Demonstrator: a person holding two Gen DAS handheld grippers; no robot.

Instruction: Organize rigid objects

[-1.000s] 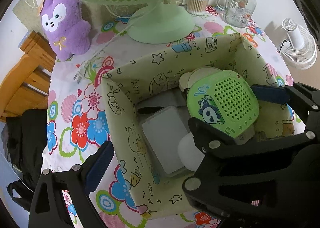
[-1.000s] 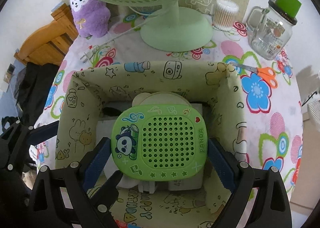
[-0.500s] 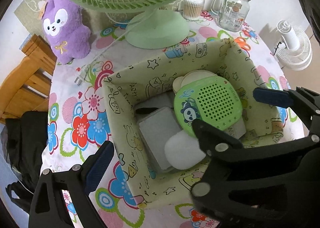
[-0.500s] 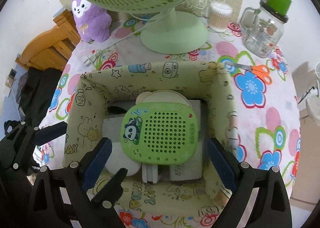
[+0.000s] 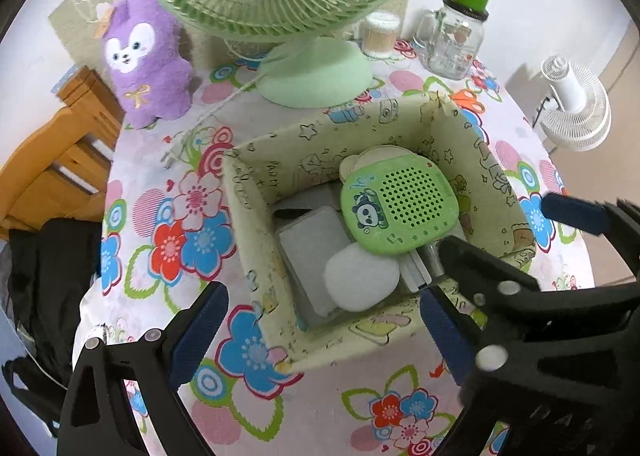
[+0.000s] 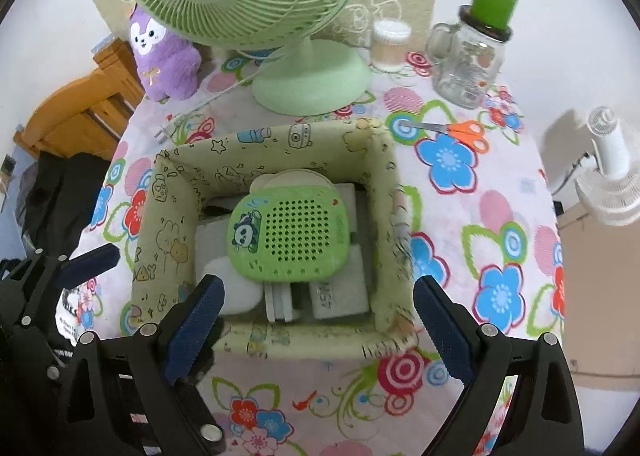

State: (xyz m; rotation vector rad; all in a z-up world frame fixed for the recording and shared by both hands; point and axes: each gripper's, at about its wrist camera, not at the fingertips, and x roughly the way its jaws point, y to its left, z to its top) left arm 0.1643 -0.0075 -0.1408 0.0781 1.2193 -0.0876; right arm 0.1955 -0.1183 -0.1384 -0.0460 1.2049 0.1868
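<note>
Ahead of right gripper (image 6: 316,320), jaws spread w/ nothing between: green perforated plastic panda speaker (image 6: 289,236) lying atop items inside cream cartoon-print fabric box (image 6: 168,232). Left gripper (image 5: 320,330) hanging apart too, empty.

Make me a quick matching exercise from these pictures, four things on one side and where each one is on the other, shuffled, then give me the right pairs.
Things:
1. green panda speaker
2. orange-handled scissors
3. purple plush toy
4. glass jar with green lid

Places:
A. flat on the tablecloth, just outside the fabric bin's far right corner
B. standing to the left of the green fan
C. on top of the other items inside the fabric bin
D. at the far right of the table, right of the cotton swab tub

Pairs: 1-C, 2-A, 3-B, 4-D
</note>
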